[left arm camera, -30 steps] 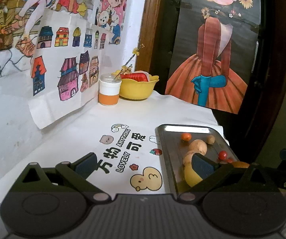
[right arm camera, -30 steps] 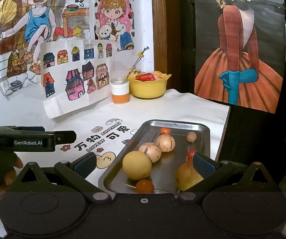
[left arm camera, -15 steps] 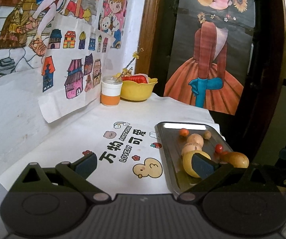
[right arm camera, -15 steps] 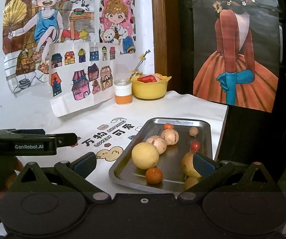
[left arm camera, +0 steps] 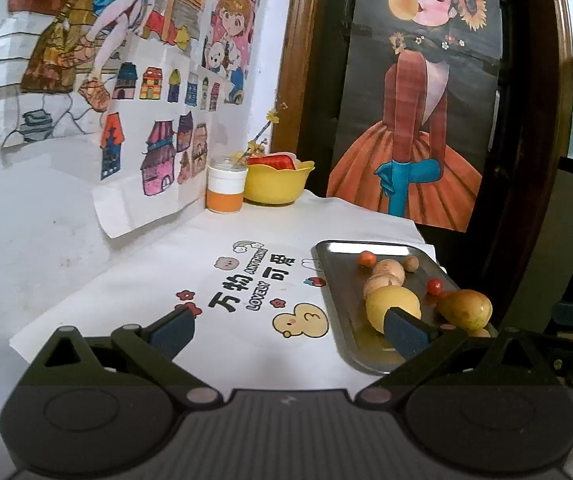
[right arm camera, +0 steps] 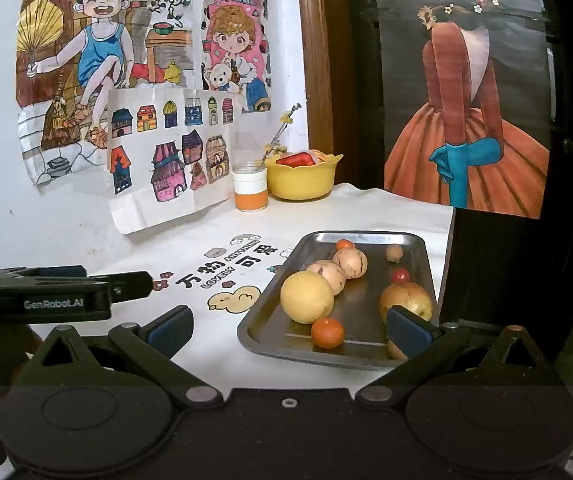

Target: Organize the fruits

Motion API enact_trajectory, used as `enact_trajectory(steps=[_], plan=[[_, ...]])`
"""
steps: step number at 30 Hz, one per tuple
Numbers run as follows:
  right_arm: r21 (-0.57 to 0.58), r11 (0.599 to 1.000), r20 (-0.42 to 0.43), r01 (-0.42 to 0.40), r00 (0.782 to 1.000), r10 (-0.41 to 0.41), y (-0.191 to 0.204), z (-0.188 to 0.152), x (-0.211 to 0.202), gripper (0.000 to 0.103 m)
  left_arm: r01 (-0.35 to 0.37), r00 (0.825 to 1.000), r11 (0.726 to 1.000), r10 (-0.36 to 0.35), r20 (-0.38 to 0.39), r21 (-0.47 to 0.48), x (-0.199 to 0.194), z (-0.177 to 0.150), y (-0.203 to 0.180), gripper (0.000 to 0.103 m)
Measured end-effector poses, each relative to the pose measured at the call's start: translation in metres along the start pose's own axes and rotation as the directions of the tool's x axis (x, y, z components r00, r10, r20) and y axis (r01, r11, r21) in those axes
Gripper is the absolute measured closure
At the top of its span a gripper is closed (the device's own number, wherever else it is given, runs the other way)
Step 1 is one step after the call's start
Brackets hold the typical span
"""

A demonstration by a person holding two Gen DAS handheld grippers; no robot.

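Fruits: loose on steel tray (right arm camera: 422, 248) at counter's right edge; yellow bowl (right arm camera: 306, 184) far back. Left claw (left arm camera: 290, 330) and right claw (right arm camera: 288, 326): both released, empty. Risk: round fruit rolling off if nudged. Obscured: pear (right arm camera: 406, 300) and a small fruit behind right finger.

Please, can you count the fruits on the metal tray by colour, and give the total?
On the tray:
Yellow, large round: 1
Yellow-red, large: 1
Tan with dark stripes: 2
Orange, small: 2
Red, small: 1
Brown, small: 1
Partly hidden behind the right fingers, yellowish: 1
Total: 9
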State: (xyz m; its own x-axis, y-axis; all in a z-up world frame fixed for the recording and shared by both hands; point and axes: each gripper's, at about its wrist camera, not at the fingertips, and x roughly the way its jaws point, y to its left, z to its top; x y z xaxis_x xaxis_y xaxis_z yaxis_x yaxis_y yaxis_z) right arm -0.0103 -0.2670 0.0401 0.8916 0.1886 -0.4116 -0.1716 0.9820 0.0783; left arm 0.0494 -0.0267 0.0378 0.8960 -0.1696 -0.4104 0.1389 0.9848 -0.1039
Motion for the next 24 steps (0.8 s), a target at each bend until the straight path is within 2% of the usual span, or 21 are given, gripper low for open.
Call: enact_trajectory(steps=[24], plan=[[-0.002, 0.998, 0.043, 0.066, 0.997, -0.066, 0.027, -0.022, -0.011, 0.001, -0.044, 0.997, 0.999, 0.043, 0.068, 0.017, -0.026, -0.028, 0.020, 0.000]])
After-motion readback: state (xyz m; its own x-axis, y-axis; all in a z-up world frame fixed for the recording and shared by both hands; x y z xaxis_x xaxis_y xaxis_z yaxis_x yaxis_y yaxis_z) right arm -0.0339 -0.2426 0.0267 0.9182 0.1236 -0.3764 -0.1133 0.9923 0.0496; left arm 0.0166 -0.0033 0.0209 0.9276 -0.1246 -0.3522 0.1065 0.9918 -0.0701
